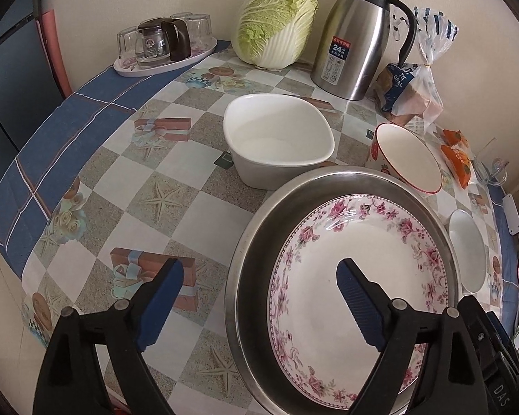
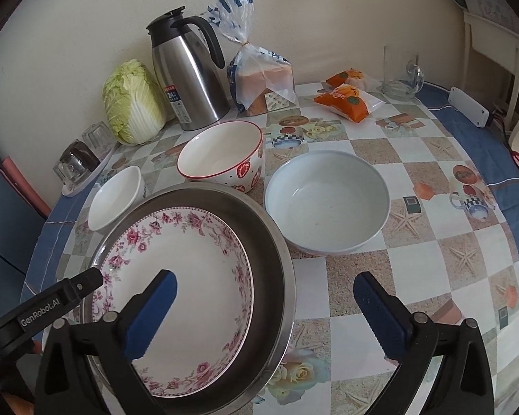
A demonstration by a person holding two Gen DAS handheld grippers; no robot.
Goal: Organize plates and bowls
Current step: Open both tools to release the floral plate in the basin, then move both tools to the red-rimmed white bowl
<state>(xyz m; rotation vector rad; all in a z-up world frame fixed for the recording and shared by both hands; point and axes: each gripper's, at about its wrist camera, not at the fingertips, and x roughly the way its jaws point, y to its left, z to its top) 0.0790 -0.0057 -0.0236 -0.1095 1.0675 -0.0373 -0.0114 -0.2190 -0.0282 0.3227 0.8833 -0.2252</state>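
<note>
A pink-flowered plate [image 1: 356, 290] [image 2: 176, 294] lies inside a steel pan [image 1: 252, 252] [image 2: 270, 256] on the table. Behind the pan stand a white squarish bowl [image 1: 276, 138] [image 2: 116, 195], a red-rimmed bowl [image 1: 408, 155] [image 2: 221, 155] and a pale blue bowl [image 1: 467, 249] [image 2: 328, 200]. My left gripper [image 1: 261, 292] is open and empty, straddling the pan's left rim. My right gripper [image 2: 266, 302] is open and empty, straddling the pan's right rim. The left gripper's body [image 2: 41, 311] shows at the pan's left side in the right wrist view.
Along the wall stand a cabbage [image 1: 276, 24], a steel thermos jug [image 1: 360, 38], a bagged loaf [image 2: 259, 79] and a tray of glasses [image 1: 162, 45]. Orange snack packs [image 2: 346, 100], a glass mug [image 2: 401, 72] and a white power strip [image 2: 467, 103] sit at the right.
</note>
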